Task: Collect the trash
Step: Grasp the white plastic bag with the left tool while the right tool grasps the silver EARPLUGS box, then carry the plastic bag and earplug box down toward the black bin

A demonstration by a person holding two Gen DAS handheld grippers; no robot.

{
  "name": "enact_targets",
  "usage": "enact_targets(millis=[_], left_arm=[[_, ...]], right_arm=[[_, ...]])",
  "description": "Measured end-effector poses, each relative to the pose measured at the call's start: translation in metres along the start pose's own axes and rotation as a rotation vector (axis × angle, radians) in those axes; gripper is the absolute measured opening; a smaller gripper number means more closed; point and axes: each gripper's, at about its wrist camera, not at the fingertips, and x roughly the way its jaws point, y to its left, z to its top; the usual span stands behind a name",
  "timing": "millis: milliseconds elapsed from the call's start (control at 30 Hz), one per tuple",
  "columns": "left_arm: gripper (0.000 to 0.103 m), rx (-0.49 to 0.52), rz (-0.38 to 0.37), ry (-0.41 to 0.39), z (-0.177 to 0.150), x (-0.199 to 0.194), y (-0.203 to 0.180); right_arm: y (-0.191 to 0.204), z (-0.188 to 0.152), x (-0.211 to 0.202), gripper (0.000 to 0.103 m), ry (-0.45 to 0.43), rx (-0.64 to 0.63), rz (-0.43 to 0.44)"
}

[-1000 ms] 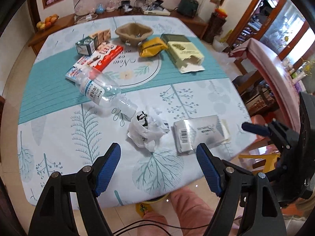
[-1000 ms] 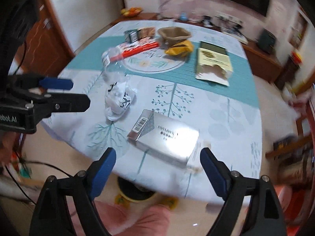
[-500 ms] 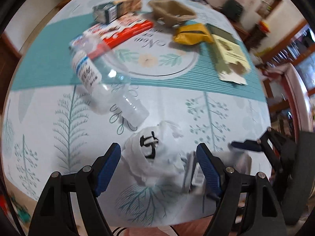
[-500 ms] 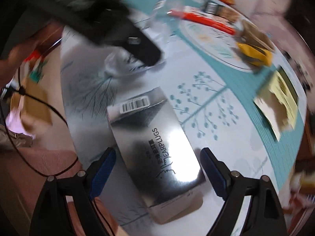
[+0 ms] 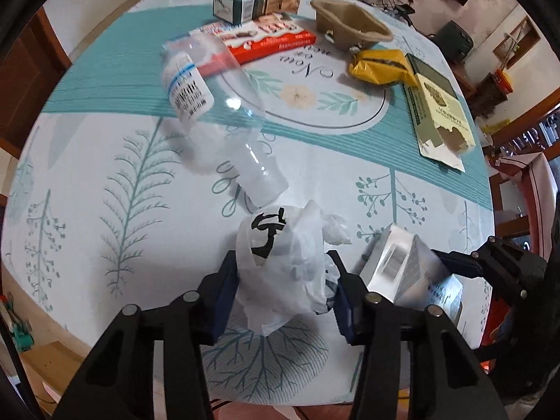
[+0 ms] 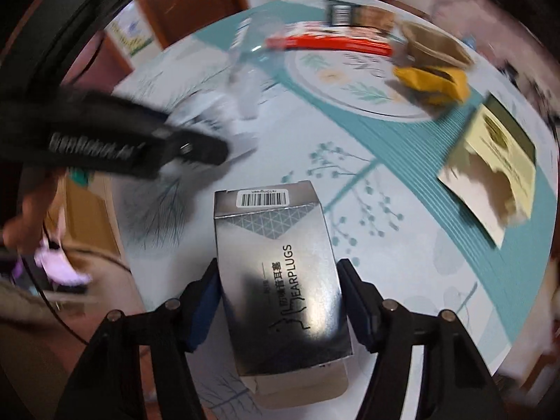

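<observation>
Now the left tongs pinch a crumpled white plastic bag with a black mark on it, their blue pads pressed against its two sides near the front edge of the counter. Just to the right, the right tongs squeeze a silver box printed EARPLUGS, a pad on each long side and the barcode end pointing away. From the left wrist view that same box sits just beside the bag, with the right tongs reaching in from the right edge.

Farther back on the counter lies a clear plastic bottle on its side, its neck end close to the bag. Behind it rest a red wrapper and a green carton. A brown paper bowl sits near a yellow packet, and a torn pale-green box lies flat toward the right.
</observation>
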Motion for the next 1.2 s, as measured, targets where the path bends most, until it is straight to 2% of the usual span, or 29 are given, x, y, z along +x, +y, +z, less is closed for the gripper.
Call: enact_targets(millis=[200, 467, 667, 833, 933, 1033, 1200], left_arm=[[0.044, 0.101, 0.032, -0.020, -0.006, -0.029, -0.011], [0.044, 0.278, -0.003, -0.049, -0.014, -0.075, -0.019], [0.044, 0.451, -0.084, -0.146, -0.020, -0.122, -0.014], [0.044, 0.578, -0.193, -0.201, -0.031, -0.157, 0.007], [0.044, 0.630, -0.232, -0.228, -0.042, -0.172, 0.020], [0.044, 0.677, -0.268, -0.228, -0.058, -0.183, 0.033], [0.044, 0.732, -0.307, -0.181, -0.087, -0.188, 0.049]], right_arm=[[-0.017, -0.003, -0.023, 0.064, -0.068, 0.191, -0.003], [0.006, -0.014, -0.079, 0.064, -0.221, 0.355, -0.072], [0.056, -0.025, -0.113, 0.064, -0.315, 0.484, -0.162], [0.111, -0.030, -0.120, 0.064, -0.374, 0.593, -0.239], [0.147, -0.037, -0.119, 0.064, -0.391, 0.662, -0.274], [0.177, -0.045, -0.117, 0.064, -0.391, 0.711, -0.285], [0.219, -0.062, -0.111, 0.064, -0.364, 0.768, -0.297]])
